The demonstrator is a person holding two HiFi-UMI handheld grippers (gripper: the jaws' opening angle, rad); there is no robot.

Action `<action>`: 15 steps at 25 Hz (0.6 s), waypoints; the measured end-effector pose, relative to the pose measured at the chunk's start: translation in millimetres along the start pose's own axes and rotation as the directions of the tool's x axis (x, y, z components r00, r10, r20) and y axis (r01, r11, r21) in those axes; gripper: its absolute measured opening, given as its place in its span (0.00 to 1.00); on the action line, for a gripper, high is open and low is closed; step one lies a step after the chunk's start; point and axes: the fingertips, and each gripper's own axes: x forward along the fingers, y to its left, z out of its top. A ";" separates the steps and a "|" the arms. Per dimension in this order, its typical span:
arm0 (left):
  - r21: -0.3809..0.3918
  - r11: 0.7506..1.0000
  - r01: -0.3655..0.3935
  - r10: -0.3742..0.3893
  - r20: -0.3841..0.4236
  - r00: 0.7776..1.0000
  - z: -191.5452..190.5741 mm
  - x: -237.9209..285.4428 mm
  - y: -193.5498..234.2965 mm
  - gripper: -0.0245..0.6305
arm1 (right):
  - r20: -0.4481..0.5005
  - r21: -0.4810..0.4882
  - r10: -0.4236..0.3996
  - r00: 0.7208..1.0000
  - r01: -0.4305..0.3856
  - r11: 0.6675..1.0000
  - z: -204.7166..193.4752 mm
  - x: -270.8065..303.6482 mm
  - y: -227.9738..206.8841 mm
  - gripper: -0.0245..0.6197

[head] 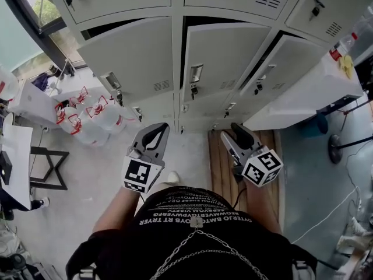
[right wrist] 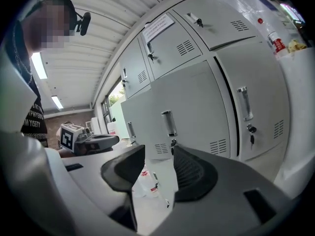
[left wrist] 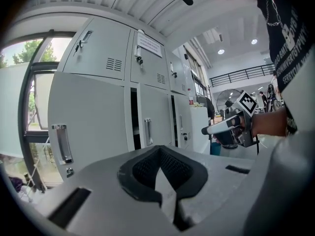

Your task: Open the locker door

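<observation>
A bank of pale grey lockers (head: 224, 57) stands ahead of me. The middle door has a metal handle (head: 196, 73) with a keyed lock under it, and a dark gap runs along its left and top edges. That handle (right wrist: 169, 123) lies straight beyond my right gripper (right wrist: 158, 156), whose jaws stand open and empty, well short of the door. My left gripper (left wrist: 158, 154) has its tips together with nothing between them and faces the left doors (left wrist: 93, 122). In the head view both grippers, left (head: 152, 134) and right (head: 239, 134), hover above the floor in front of the lockers.
Several large water bottles (head: 87, 118) sit on the floor at the left by a window (head: 41, 16). A white counter (head: 309, 95) juts out at the right. A wooden pallet (head: 224, 168) lies under the right gripper. A black-framed table (head: 17, 156) stands far left.
</observation>
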 end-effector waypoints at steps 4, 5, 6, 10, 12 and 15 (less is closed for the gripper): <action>0.005 1.000 -0.002 0.002 0.009 1.000 1.5 7.1 29.7 0.04 | 0.000 -0.023 0.016 1.000 -0.016 1.000 11.7 39.4 1.7 0.30; 0.007 1.000 0.001 -0.001 0.009 1.000 1.2 8.2 35.5 0.04 | 0.000 -0.029 0.022 1.000 -0.022 0.999 14.3 49.4 3.0 0.30; 0.008 1.000 0.004 -0.004 0.008 1.000 0.6 9.2 40.7 0.04 | 0.000 -0.035 0.027 1.000 -0.027 0.999 17.1 59.4 4.5 0.30; 0.009 1.000 0.010 -0.010 0.007 1.000 -3.5 11.3 59.4 0.04 | 0.004 -0.060 0.045 0.999 -0.044 0.997 30.2 94.3 6.9 0.31; 0.010 1.000 0.002 -0.002 0.010 1.000 -4.8 9.4 69.1 0.04 | 0.007 -0.070 0.058 0.998 -0.058 0.996 37.3 109.2 7.3 0.32; 0.006 1.000 -0.021 0.021 0.008 1.000 -8.4 3.0 85.4 0.04 | 0.016 -0.076 0.086 0.996 -0.085 0.993 48.1 131.9 9.8 0.32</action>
